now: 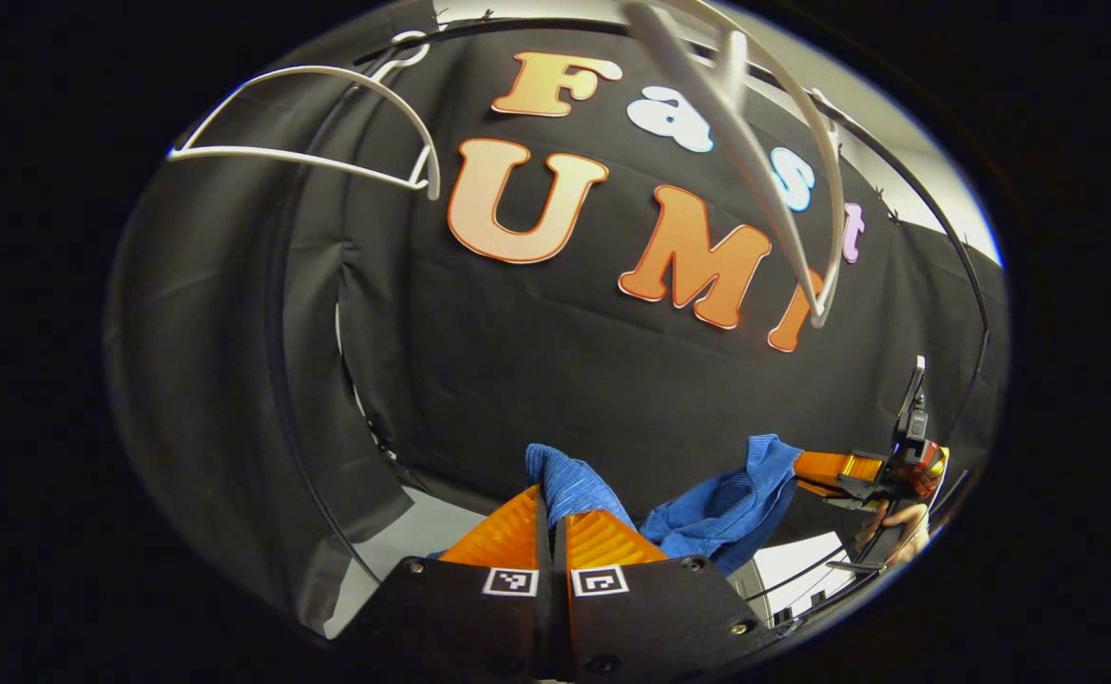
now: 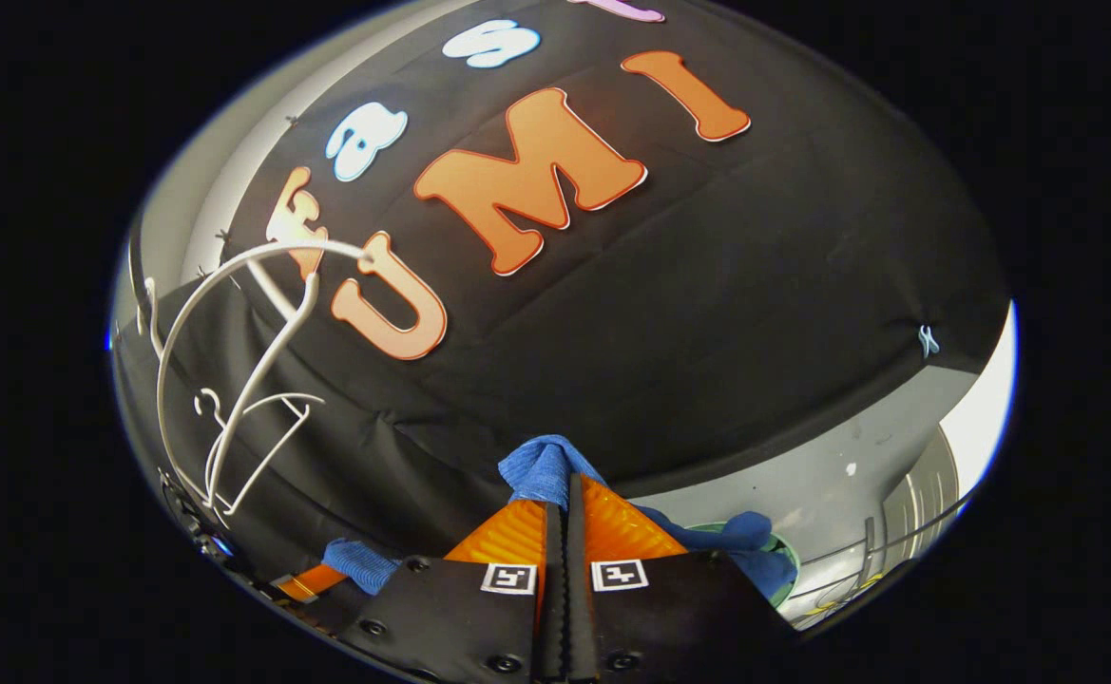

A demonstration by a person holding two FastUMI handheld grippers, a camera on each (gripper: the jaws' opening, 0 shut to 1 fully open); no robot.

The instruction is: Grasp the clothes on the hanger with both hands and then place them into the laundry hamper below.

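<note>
Clothes [image 1: 707,513], the blue ones, are off the hangers [image 1: 308,123] now and hang between your two grippers. Your left gripper [image 1: 551,518] has its fingers squeezed tight on one bunch of the cloth. Your right gripper [image 2: 563,508] pinches the other end the same way. I think the grabbing part is done. What is left is to lower the cloth into the hamper [image 2: 783,560] below and let go.

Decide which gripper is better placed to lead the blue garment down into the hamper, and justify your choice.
Right, probably. Both the left gripper and the right gripper pinch the blue garment, but the green-rimmed hamper appears just below the right one.
</note>
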